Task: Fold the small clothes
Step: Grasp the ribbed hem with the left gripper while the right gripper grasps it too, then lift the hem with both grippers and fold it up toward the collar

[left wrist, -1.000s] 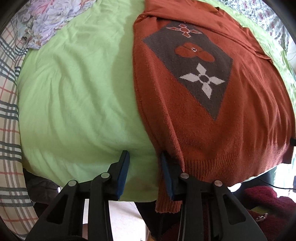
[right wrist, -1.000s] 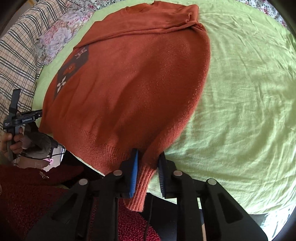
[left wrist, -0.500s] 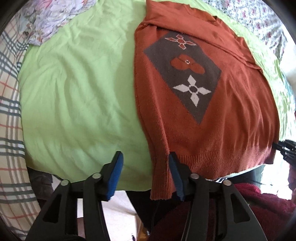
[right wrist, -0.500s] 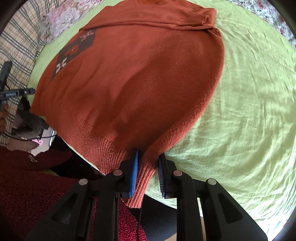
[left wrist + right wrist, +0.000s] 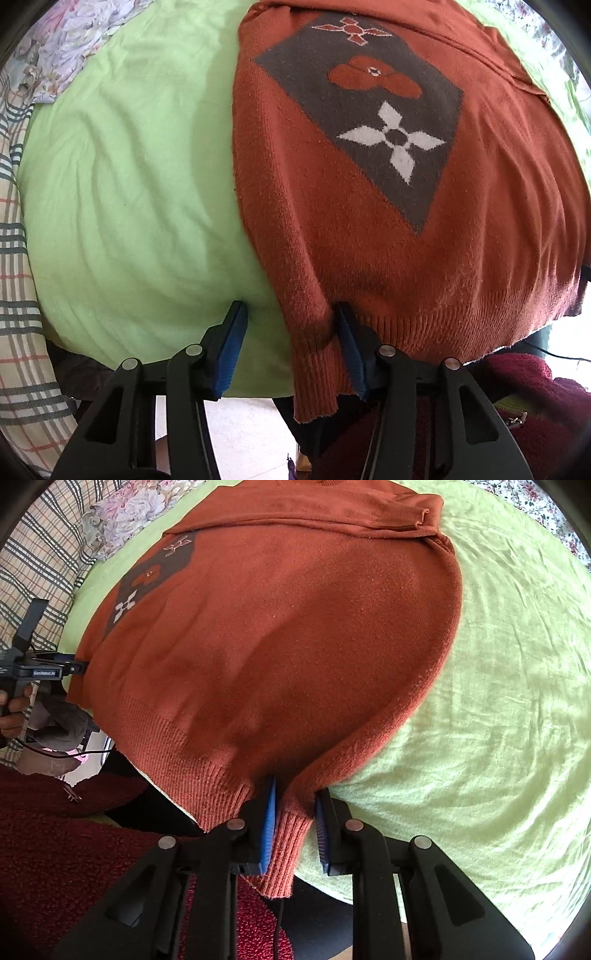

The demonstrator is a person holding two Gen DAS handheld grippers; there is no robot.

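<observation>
1. We see the rust-orange sweater [image 5: 369, 229] lying flat on the lime-green sheet [image 5: 129, 184] of the bed, its ribbed hem nearest us, its long axis running away from both tongs toward the folded sleeve [image 5: 332, 517].
2. Our right tongs [image 5: 293, 827] stand narrow, pinching the hem corner on their side.
3. Our left tongs [image 5: 290, 347] stand about half open over the opposite hem corner. The knit touches only the right blue pad [image 5: 349, 354]; the other is well clear, so nothing is gripped.
4. In our judgement the coming move hinges on the left tongs closing on that corner so both can carry the hem away toward the collar.
5. Compared with a second ago, the left jaws have been opening, then easing slightly closed, and have slid sideways along the hem.
</observation>
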